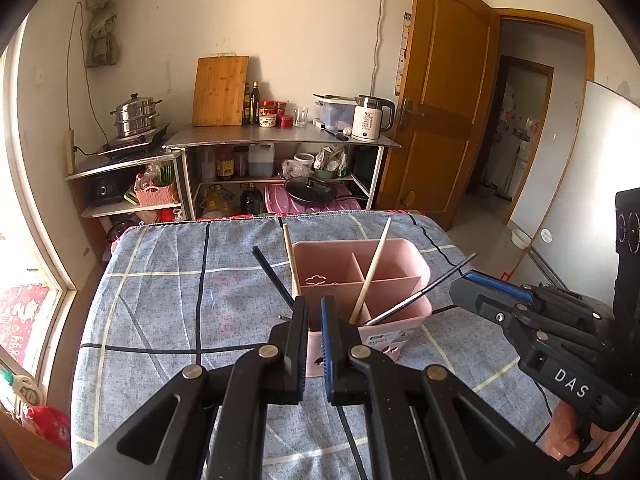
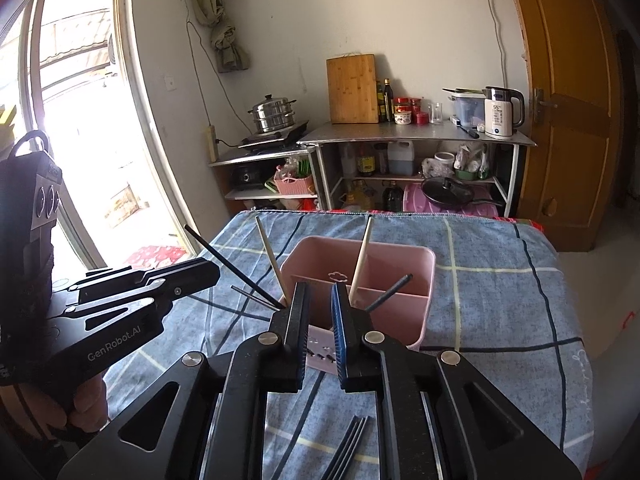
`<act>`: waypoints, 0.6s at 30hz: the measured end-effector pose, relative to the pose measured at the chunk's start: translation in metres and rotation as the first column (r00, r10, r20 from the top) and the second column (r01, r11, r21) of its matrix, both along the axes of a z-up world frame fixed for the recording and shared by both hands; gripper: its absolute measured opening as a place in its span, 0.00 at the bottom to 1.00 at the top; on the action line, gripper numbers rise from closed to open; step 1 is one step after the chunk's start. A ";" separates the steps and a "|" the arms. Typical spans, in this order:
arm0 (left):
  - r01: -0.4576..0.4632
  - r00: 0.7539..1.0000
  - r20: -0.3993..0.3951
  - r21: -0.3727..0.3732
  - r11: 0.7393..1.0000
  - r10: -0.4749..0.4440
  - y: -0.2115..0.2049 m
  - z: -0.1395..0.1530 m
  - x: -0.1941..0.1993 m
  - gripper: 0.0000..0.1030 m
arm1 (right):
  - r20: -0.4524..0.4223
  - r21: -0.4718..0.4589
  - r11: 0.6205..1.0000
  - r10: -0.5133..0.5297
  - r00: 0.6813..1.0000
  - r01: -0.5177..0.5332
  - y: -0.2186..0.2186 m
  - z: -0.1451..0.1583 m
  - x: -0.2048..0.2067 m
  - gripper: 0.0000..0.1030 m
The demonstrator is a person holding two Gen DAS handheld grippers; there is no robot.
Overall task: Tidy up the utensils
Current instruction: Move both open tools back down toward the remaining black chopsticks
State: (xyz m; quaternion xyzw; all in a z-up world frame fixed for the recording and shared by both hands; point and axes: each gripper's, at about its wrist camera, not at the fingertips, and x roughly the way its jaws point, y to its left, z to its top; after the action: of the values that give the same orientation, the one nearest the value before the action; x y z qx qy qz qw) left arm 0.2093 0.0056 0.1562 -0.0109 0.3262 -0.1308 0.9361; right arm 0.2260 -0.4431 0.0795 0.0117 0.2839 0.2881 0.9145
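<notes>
A pink divided utensil holder (image 1: 384,264) (image 2: 404,264) stands on the blue checked tablecloth. Wooden chopsticks (image 1: 374,272) (image 2: 360,260) and black chopsticks (image 1: 436,286) (image 2: 390,292) lean in its compartments. Another wooden stick (image 1: 289,256) and a black stick (image 1: 272,276) lean at its left side. A black fork (image 2: 346,448) lies on the cloth below my right gripper. My left gripper (image 1: 315,312) hovers just before the holder, jaws nearly closed, nothing between them. My right gripper (image 2: 320,300) is likewise narrow and empty; it also shows in the left wrist view (image 1: 480,288).
Metal shelving (image 1: 280,140) with a cutting board, bottles, kettle, steamer pot and pans stands against the far wall. A wooden door (image 1: 440,100) is at the right, a window (image 2: 80,120) at the left. The table edge lies beyond the holder.
</notes>
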 end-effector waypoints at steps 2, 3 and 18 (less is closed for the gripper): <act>0.000 1.000 0.011 -0.001 1.000 0.000 -0.001 -0.001 -0.013 0.05 | 0.002 0.009 1.000 -0.003 1.000 0.003 -0.007 0.000 -0.010 0.11; 0.001 1.000 0.013 -0.005 1.000 -0.001 -0.001 -0.001 -0.020 0.05 | 0.002 0.011 1.000 -0.007 1.000 0.007 -0.011 -0.001 -0.015 0.11; 0.012 0.993 -0.120 -0.070 0.997 -0.021 -0.005 -0.077 -0.096 0.06 | -0.123 0.000 0.999 -0.050 0.991 0.051 -0.055 -0.073 -0.073 0.11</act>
State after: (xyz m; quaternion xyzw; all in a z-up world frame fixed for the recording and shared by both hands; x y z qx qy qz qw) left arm 0.1137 0.0007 0.0794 -0.0487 0.3777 -0.1490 0.9126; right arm 0.1528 -0.4977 0.0070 0.0379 0.3390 0.2639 0.9022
